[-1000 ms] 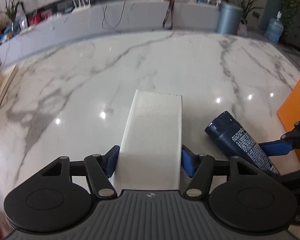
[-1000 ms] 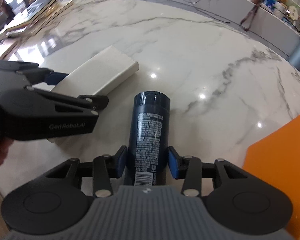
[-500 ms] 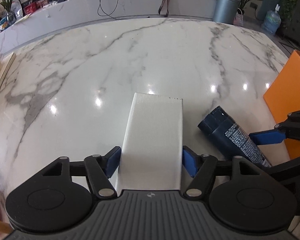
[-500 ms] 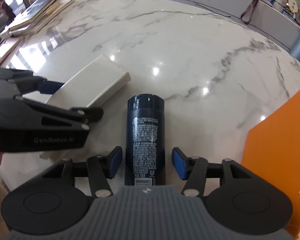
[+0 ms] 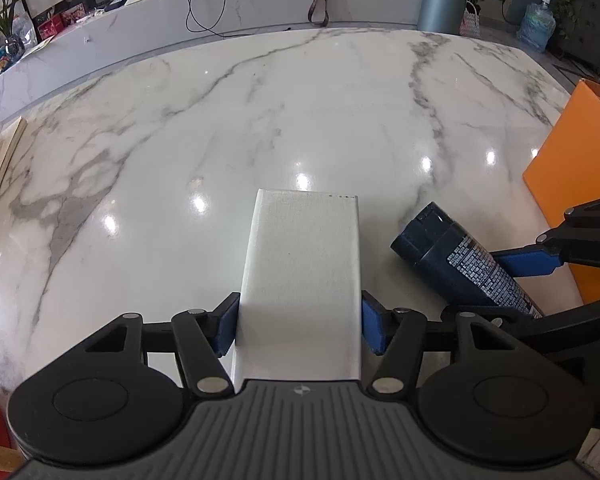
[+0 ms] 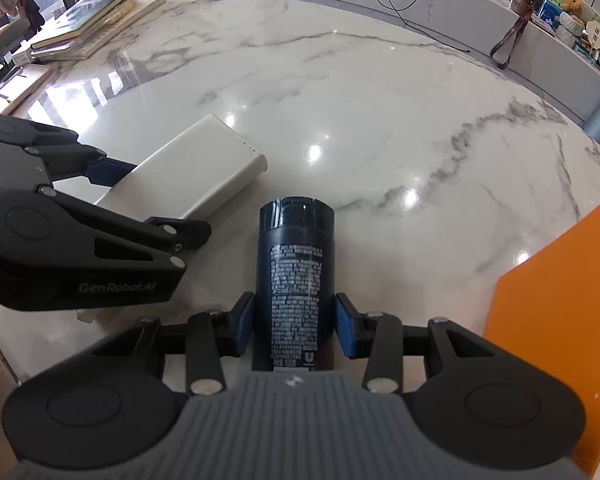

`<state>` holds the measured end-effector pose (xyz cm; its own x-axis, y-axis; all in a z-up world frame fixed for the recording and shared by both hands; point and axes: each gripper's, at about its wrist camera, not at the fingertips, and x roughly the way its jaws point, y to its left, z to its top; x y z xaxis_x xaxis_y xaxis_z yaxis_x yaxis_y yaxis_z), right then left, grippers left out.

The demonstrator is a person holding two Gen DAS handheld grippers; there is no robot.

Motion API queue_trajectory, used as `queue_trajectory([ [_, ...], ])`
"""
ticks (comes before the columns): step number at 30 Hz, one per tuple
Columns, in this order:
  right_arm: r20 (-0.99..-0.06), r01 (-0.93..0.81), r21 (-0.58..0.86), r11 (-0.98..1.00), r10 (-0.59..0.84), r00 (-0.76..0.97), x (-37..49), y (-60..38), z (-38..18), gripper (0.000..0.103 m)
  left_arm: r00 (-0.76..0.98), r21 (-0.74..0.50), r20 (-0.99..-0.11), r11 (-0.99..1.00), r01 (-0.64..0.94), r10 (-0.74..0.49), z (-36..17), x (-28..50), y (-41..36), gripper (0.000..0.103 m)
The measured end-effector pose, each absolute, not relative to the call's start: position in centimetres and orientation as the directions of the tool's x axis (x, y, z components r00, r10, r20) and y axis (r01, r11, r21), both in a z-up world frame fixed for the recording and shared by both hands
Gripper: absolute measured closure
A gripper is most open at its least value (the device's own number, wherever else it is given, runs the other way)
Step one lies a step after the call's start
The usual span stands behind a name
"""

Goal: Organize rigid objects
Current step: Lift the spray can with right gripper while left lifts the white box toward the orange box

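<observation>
A flat white rectangular block lies on the marble, long axis toward 12 o'clock. At its 3 o'clock, a dark-blue printed cylinder lies tilted toward 10 o'clock.

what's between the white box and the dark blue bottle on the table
Only a bare strip of marble table separates the white box from the dark blue bottle; the right wrist view shows it best.

Both wrist views close, angled down along jaws; share marble table, neighbouring items.
</observation>
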<state>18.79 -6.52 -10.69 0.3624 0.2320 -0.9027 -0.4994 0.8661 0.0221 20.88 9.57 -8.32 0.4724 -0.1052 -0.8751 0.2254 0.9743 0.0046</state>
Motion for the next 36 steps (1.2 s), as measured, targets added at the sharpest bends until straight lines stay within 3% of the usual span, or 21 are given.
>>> queue_trajectory([
  [12, -0.855, -0.49, 0.044, 0.871, 0.286, 0.432, 17.4, -7.5, -6.5, 0.061, 0.51, -0.05, -0.85, 0.983, 0.178, -0.135, -4.3, 19.2, 10.3, 0.033],
  [22, -0.78, -0.485, 0.054, 0.873, 0.34, 0.525, 14.8, -9.3, -0.1, 0.061, 0.601, -0.093, -0.782, 0.984, 0.153, -0.167, 2.0, 16.7, 10.0, 0.033],
  [36, -0.704, -0.399, -0.013, 0.917, 0.275, 0.655, 11.7, -17.2, 6.5, 0.061, 0.674, -0.123, -0.694, 0.964, 0.237, -0.254, 8.4, 15.1, 4.0, 0.033],
])
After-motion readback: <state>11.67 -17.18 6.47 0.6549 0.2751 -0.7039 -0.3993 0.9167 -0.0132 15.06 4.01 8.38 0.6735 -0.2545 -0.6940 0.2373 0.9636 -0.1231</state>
